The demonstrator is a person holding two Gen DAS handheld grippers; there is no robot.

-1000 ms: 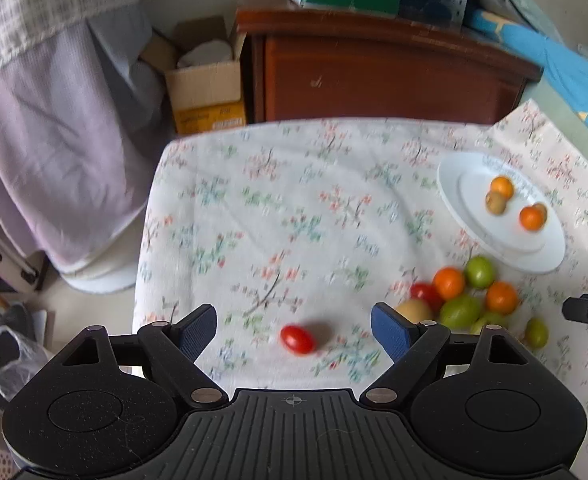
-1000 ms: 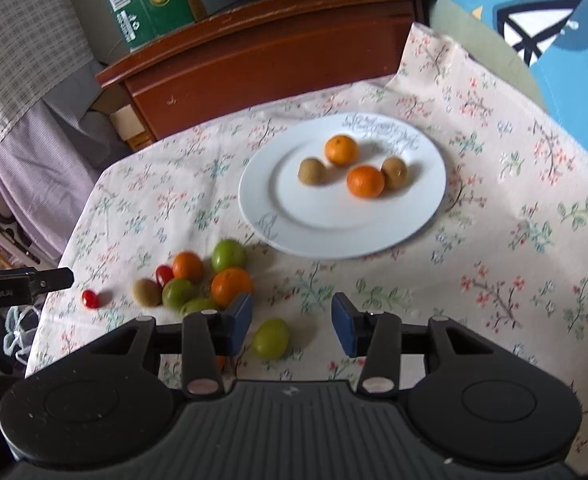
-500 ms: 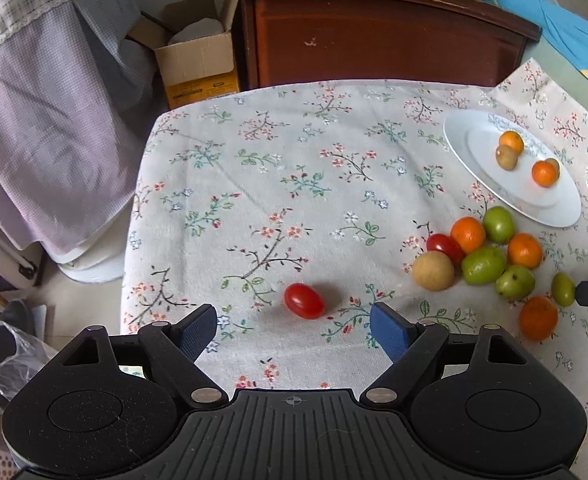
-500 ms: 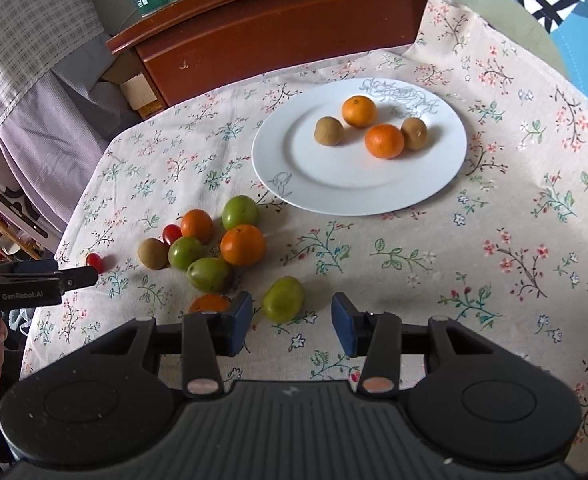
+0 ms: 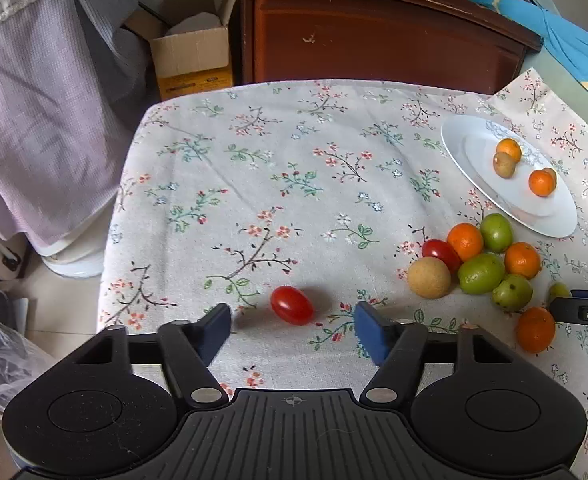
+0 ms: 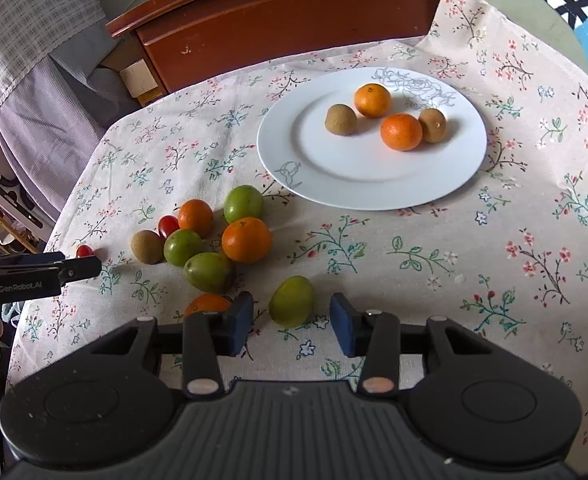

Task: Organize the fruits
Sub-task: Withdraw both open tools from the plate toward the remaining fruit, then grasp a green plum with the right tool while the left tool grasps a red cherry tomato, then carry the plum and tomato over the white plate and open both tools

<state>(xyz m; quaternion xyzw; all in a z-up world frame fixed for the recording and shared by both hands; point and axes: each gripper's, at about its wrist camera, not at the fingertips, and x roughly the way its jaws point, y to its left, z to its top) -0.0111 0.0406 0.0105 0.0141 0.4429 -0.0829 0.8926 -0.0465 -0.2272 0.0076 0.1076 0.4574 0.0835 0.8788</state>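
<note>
While both grippers hover over the floral tablecloth [image 5: 294, 168]:
Left gripper [image 5: 292, 326]: jaws spread wide, gripping nothing; red cherry tomato [image 5: 292, 305] lies between the fingertips.
Right gripper [image 6: 292, 322]: jaws apart, empty; green fruit [image 6: 292, 301] sits between them.
White plate [image 6: 374, 188]: carries two oranges and two brown fruits.
Fruit cluster [image 6: 210, 236]: just beside the plate, on the cloth.

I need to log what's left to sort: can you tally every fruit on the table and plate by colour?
Orange: 5 (2 on the white plate, 3 on the cloth)
Green: 4, all on the cloth
Brown: 3 (2 on the plate, 1 on the cloth)
Red tomatoes: 2, both on the cloth
Total: 14
</note>
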